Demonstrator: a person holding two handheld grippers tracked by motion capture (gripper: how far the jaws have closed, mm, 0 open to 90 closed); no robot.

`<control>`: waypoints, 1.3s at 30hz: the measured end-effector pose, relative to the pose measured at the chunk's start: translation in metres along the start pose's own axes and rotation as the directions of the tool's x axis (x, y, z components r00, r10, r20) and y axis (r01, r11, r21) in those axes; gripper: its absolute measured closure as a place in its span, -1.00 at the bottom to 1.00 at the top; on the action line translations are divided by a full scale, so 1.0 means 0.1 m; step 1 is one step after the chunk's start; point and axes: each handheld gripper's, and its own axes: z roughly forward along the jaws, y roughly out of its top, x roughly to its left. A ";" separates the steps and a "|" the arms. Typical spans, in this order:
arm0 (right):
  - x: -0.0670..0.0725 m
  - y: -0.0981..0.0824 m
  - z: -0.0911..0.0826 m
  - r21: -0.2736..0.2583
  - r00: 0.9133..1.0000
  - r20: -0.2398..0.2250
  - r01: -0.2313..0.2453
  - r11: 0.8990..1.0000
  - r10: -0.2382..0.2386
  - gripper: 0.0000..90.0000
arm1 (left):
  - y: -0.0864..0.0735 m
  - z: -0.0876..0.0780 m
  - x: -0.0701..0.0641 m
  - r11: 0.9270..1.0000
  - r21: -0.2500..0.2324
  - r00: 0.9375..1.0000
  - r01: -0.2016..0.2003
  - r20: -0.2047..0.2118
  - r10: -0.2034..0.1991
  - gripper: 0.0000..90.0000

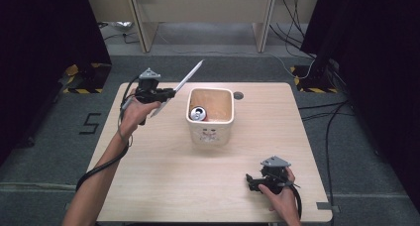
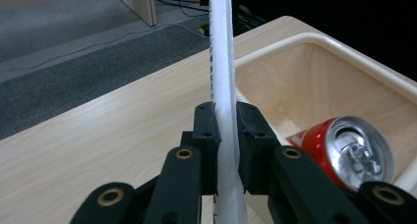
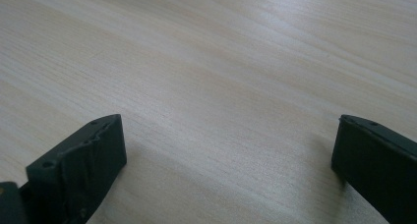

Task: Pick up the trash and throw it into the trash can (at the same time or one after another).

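Black jaws with brass-ringed screw holes, grey plates, bare forearms.

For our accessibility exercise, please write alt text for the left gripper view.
The left gripper is clamped on a flat white strip that rises up the frame. Beyond it, a red drink can lies in a cream bin on a wooden table.

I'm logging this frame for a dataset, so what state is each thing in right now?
left gripper: shut on the white strip, raised beside the bin.
white strip: clamped at one end, slanting up and away.
bin: upright, open-topped, on the table.
red can: lying on its side inside the bin.
right gripper: jaws open, nothing between them, low over the table.
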 end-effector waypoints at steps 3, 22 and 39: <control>0.00 0.00 0.00 0.000 1.000 0.000 0.001 1.000 -0.001 -0.99 | 0.07 0.03 -0.08 1.000 -0.005 1.000 -0.015 0.011 0.015 0.76; -0.01 0.00 0.00 -0.006 1.000 -0.009 0.003 1.000 -0.003 -0.93 | 0.36 0.23 -0.46 0.997 -0.014 0.995 -0.076 0.061 0.076 0.76; -0.14 0.45 -0.23 -0.140 1.000 -0.025 -0.017 0.990 0.013 -0.66 | 0.50 0.40 -0.68 0.994 -0.006 0.991 -0.106 0.083 0.106 0.76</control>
